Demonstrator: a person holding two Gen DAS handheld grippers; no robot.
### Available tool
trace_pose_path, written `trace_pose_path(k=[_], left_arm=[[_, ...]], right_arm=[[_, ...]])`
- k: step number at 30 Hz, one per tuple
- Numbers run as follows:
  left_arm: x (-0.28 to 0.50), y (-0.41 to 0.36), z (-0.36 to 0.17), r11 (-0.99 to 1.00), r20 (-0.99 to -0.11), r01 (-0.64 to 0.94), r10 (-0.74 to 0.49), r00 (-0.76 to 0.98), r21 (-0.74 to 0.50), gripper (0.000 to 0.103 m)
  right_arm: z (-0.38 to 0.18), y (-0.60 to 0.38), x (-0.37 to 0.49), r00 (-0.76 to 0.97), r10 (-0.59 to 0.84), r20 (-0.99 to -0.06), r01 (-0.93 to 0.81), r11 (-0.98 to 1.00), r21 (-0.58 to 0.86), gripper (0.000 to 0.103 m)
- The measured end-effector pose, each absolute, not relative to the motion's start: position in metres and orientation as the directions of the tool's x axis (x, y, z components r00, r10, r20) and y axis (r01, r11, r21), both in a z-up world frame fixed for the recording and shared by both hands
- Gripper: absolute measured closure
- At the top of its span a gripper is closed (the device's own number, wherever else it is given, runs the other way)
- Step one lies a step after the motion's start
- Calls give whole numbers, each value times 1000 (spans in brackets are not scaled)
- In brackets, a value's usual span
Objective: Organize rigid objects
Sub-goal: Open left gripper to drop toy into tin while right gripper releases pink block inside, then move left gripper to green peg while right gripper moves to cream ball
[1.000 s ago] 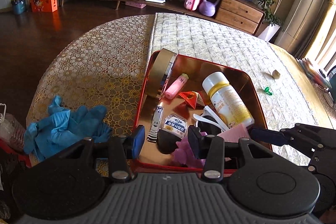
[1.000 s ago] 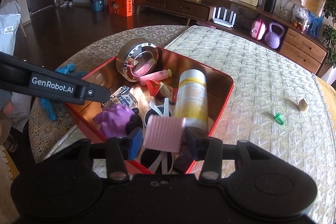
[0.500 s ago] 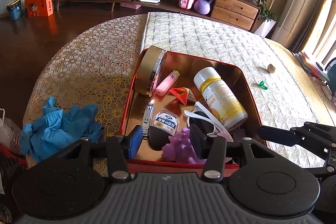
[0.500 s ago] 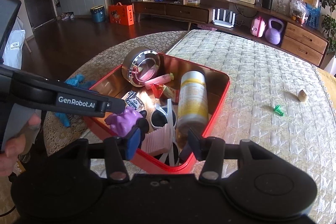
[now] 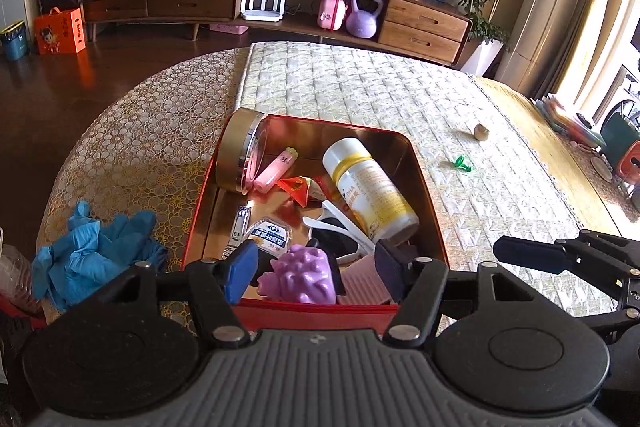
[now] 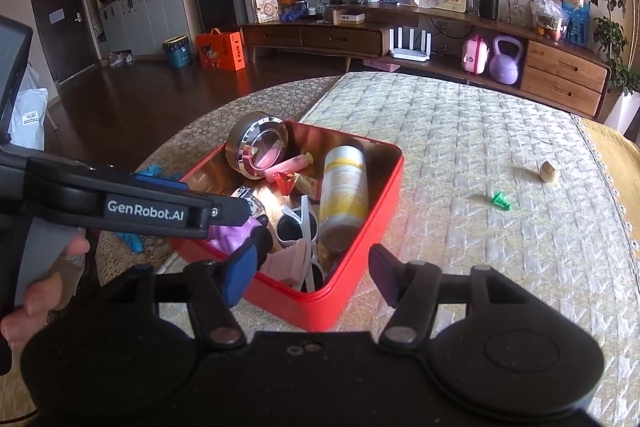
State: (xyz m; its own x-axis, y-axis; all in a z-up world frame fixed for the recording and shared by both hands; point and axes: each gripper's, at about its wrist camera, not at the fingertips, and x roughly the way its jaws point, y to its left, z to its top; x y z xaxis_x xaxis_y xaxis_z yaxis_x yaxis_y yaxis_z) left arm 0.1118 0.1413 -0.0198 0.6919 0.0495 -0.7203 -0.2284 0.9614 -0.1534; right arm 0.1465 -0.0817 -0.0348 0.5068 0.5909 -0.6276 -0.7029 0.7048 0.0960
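Both tools have just been opening, gripping nothing: the left tool (image 5: pixel 312 277) hovers over the purple toy (image 5: pixel 298 277), the right tool (image 6: pixel 310 275) over the red tin's (image 6: pixel 360 223) near corner. The tin, full of items, sits near the table's (image 6: pixel 480 227) left edge.

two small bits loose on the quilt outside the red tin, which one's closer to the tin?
The green plastic piece. It lies between the red tin and the beige nub, which sits farther out toward the table edge.

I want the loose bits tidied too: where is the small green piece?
In both wrist views the small green piece lies on the quilted cloth right of the red tin, near a small beige object.
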Motion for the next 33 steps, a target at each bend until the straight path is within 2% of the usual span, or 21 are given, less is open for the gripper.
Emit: trace_pose_path(k=[6, 10, 15, 20, 23, 28, 33], left_arm=[[110, 125, -15, 968, -716, -210, 49, 696, -139, 39], [112, 114, -13, 970, -711, -199, 43, 701, -137, 34], [118, 98, -11, 975, -706, -179, 33, 707, -133, 34], [127, 79, -9, 980, -700, -149, 17, 714, -129, 29], [134, 67, -9, 982, -697, -123, -11, 717, -143, 29], [149, 43, -8, 985, -687, -82, -43, 725, -148, 23], [166, 20, -10, 985, -667, -49, -75, 741, -165, 21]], right_arm=[[-29, -101, 146, 522, 585, -621, -685, 721, 105, 32], [-24, -114, 147, 538, 580, -612, -674, 732, 102, 23], [-21, -133, 152, 558, 570, -603, -657, 748, 100, 20], [-17, -157, 162, 600, 546, -585, -622, 778, 88, 11], [-17, -174, 170, 611, 535, -583, -600, 794, 98, 9], [-19, -204, 186, 633, 518, -575, -567, 816, 111, 2], [-22, -229, 209, 645, 498, -579, -515, 844, 151, 0]])
